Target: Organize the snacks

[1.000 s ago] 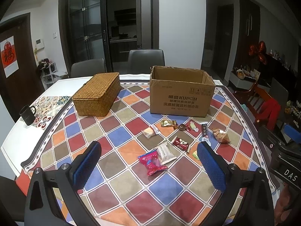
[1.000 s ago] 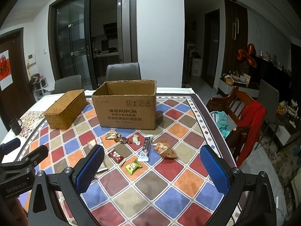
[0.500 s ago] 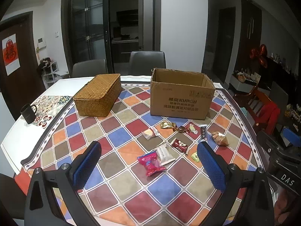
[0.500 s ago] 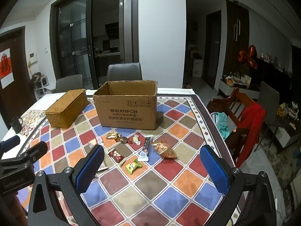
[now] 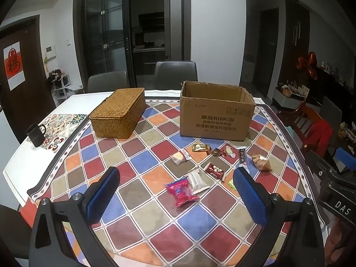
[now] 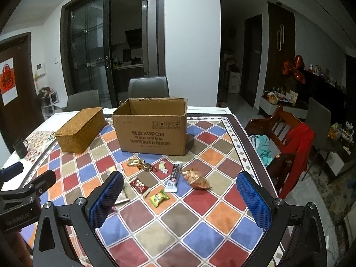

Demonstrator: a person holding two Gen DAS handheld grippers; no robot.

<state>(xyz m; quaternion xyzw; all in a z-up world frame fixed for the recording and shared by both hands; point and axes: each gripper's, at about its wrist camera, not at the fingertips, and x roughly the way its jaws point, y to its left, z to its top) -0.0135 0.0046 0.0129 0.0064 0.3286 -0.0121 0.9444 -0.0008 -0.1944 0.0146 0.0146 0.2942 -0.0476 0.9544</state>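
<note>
Left wrist view: both grippers (image 5: 175, 178) (image 6: 179, 179) are held wide apart, empty; no snack (image 5: 181, 191) is gripped yet; one must be approached and pinched for the box (image 5: 215, 111).

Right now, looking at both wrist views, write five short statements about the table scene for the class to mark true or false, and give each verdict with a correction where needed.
1. The cardboard box is open at the top. True.
2. The wicker basket has its lid off. False: its lid is closed.
3. The left gripper is clamped on the red snack packet. False: its jaws are wide open and hold nothing; the packet lies on the tablecloth.
4. The black mug stands off the checked tablecloth, on a patterned mat. True.
5. The right gripper holds the green snack packet. False: it is open and empty; the packet lies on the cloth.
</note>
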